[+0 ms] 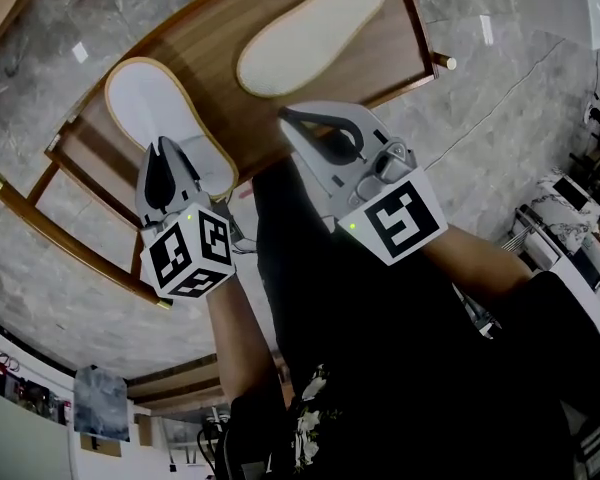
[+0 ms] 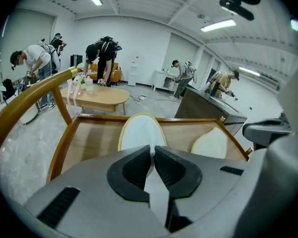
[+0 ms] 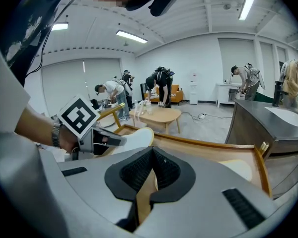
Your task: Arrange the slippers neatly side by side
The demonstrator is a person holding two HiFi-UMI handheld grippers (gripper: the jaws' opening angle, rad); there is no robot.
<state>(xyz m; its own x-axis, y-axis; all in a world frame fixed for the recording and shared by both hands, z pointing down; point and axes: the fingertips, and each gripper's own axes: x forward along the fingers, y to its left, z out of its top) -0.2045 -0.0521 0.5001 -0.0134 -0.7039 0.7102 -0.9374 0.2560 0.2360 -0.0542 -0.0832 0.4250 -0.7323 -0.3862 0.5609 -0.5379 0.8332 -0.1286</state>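
Head view, looking steeply down: a wooden table (image 1: 215,28) w/ a raised rim and two slippers lying on it. A person's forearms (image 1: 235,338) reach in, one gripper each.

Left gripper (image 1: 163,146): jaws almost together, only a sliver btwn the pads, nipping the near edge of the white slipper (image 1: 155,103). That slipper has a tan border & sits at the table's left side. It points toward the far-left corner, near end reaching the front edge.

Right gripper (image 1: 285,114): jaws pressed fully together, nothing btwn them; bare wood shows thru the slit. It hangs over the table's front edge, near the closest end of the cream slipper (image 1: 310,30) but apart from it.

The cream slipper lies at the far right, angled toward the far-right corner, far end close to the right rim. The two slippers splay in a V, not parallel. A wedge of bare wood lies open btwn them, widest at the far side.

Edges: the rim runs round the top. A curved wooden rail (image 1: 55,230) w/ a brass-coloured tip stands out past the left side. Grey marble-look floor (image 1: 500,118) lies open round the table.

Bkgd in the gripper views: several people (image 2: 102,56) bent over a low oval table (image 2: 97,97), well apart from here.
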